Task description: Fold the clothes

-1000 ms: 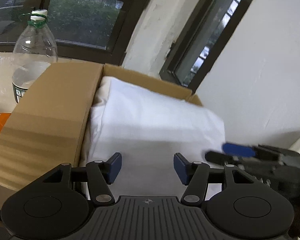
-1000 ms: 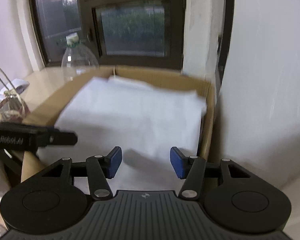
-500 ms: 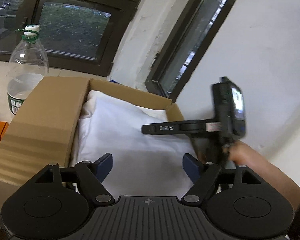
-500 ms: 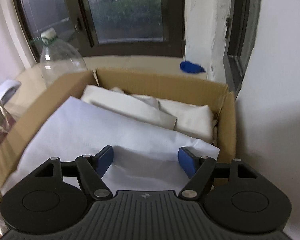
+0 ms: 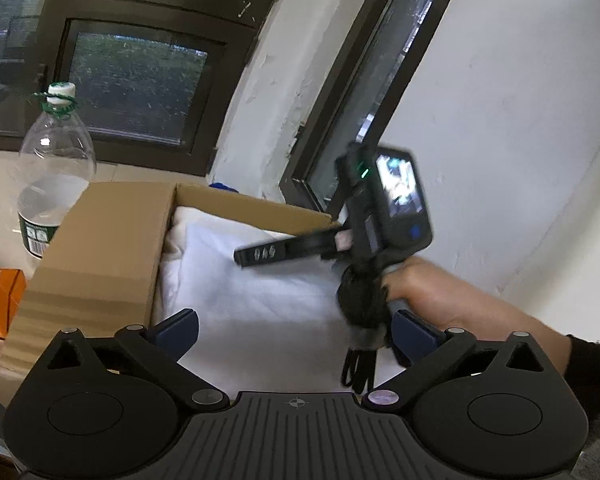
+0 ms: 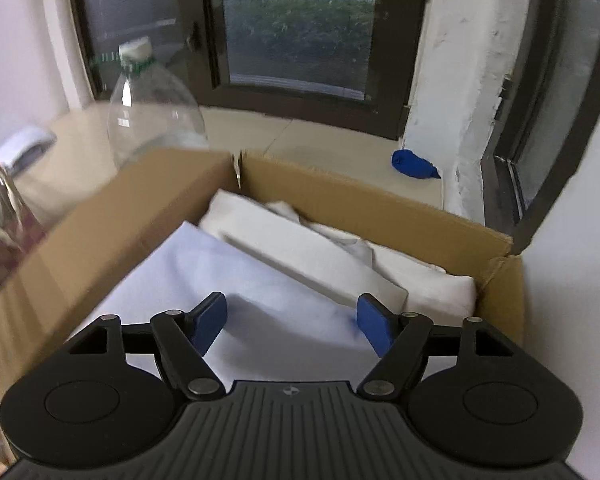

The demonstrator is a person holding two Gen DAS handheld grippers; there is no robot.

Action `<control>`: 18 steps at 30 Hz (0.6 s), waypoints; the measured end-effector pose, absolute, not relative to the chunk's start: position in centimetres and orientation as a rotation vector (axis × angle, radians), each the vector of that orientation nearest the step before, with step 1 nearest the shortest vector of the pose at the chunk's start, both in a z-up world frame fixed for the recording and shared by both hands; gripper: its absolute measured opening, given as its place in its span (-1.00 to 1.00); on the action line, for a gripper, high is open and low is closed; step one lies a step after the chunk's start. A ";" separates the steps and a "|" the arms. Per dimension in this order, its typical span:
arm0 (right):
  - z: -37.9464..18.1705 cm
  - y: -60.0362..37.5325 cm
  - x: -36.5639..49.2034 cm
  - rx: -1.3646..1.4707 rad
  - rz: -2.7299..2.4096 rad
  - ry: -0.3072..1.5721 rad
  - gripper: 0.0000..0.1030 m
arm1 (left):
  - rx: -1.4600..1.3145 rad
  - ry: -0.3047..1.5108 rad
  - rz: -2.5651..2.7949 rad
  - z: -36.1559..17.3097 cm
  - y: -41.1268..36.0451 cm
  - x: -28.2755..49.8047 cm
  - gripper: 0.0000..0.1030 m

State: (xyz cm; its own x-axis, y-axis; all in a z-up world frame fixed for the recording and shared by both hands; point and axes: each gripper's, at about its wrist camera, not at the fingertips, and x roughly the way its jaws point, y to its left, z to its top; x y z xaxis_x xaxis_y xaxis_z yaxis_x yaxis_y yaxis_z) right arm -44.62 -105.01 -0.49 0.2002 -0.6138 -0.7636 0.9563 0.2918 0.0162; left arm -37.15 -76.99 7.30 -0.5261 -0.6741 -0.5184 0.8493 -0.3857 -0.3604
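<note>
A folded white garment (image 5: 260,292) lies on top inside an open cardboard box (image 5: 100,248). My left gripper (image 5: 296,330) hovers over its near edge. Its jaws are opening, wide apart, and the pads touch nothing. In the right wrist view the same white garment (image 6: 188,280) lies beside cream folded clothes (image 6: 292,248) deeper in the box (image 6: 360,204). My right gripper (image 6: 292,320) hangs open just above the white garment with nothing between its pads. In the left wrist view a hand (image 5: 428,296) holds that right tool over the box, one of its fingers (image 5: 276,250) pointing left.
A clear plastic bottle (image 5: 54,172) stands left of the box and also shows as the bottle (image 6: 152,120) behind its far left corner. An orange packet (image 5: 0,300) lies at the left. A blue object (image 6: 414,164) rests on the window sill. A white wall closes the right side.
My left gripper's jaws have spread wider and it has drawn back and up from the white garment. The right gripper has widened and swung across over the box, and the cream clothes came into view.
</note>
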 end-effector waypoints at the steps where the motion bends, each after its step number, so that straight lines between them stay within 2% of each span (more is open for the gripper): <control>1: -1.0 -105.3 -44.6 0.575 -1.179 0.735 0.52 | 0.350 0.726 -2.008 7.4 -76.9 -37.1 0.99; 5: -1.8 -105.9 -44.7 0.587 -1.174 0.729 0.55 | 0.347 0.683 -1.976 8.0 -76.7 -37.1 0.99; 13: 1.8 -102.0 -46.7 0.592 -1.187 0.660 0.54 | 0.309 0.708 -1.946 8.6 -76.7 -36.1 1.00; 18: 1.0 -99.5 -47.5 0.621 -1.179 0.701 0.54 | 0.290 0.738 -1.934 8.6 -76.1 -35.8 1.00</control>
State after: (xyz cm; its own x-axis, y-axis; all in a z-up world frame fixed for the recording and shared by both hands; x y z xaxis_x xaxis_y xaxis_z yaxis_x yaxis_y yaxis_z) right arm -47.46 -99.54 1.04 0.2247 -0.6016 -0.7665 0.9608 0.2679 0.0713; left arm -35.80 -76.13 8.57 -0.4677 -0.7300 -0.4983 0.8765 -0.3102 -0.3682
